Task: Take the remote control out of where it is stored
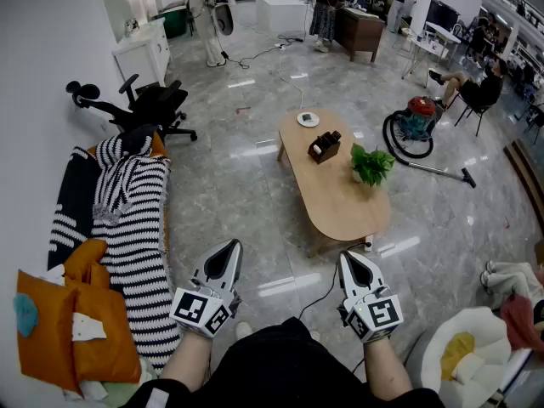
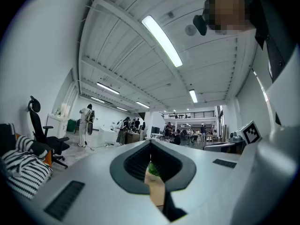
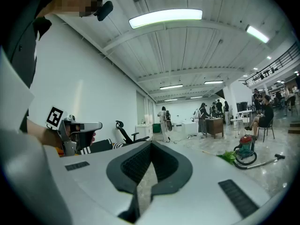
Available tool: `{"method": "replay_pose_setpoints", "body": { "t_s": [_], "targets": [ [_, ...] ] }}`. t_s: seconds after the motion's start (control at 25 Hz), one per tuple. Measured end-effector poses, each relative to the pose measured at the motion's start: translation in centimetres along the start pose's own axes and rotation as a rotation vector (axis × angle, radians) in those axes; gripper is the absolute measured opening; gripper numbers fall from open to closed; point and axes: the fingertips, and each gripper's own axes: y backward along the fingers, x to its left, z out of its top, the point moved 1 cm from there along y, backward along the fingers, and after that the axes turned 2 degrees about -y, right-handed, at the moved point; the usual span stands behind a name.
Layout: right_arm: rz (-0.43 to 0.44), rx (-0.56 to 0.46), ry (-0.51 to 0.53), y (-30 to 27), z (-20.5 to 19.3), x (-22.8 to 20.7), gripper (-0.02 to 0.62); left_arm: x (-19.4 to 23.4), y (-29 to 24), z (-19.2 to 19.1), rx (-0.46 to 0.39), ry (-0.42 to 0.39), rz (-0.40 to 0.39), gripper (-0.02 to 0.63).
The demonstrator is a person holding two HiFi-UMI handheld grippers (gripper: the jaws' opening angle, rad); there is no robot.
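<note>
Clenched, empty: L claw (image 1: 229, 249), R claw (image 1: 353, 262), frame bottom. Holder (image 1: 324, 148) on tabletop (image 1: 340, 201) up-centre, well apart, nearer R claw; remote prob. inside.

We stand before a low table (image 1: 344, 206), our left gripper (image 1: 225, 260) and right gripper (image 1: 357, 269) side by side, short of its near end. On the table, a small box (image 1: 324, 147) sits between a round dish (image 1: 308, 119) at the far end and a potted plant (image 1: 371, 165) by the right edge. A sofa (image 1: 127, 228) lies to our left, an office chair (image 1: 149, 109) beyond it. A vacuum cleaner (image 1: 415, 121) stands right of the table.
</note>
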Motion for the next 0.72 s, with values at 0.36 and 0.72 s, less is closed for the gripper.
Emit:
{"method": "replay_pose_setpoints", "body": {
  "t_s": [0.36,0.72],
  "targets": [
    [0.036,-0.033,-0.046,-1.3,-0.1,0.6,0.005,2.0,1.2,-0.4,-0.039,0.067,0.017,0.006],
    [0.016,-0.040,-0.069,-1.7,-1.0,0.4,0.006,3.2,1.2,-1.1,-0.020,0.047,0.055,0.006]
  ]
}}
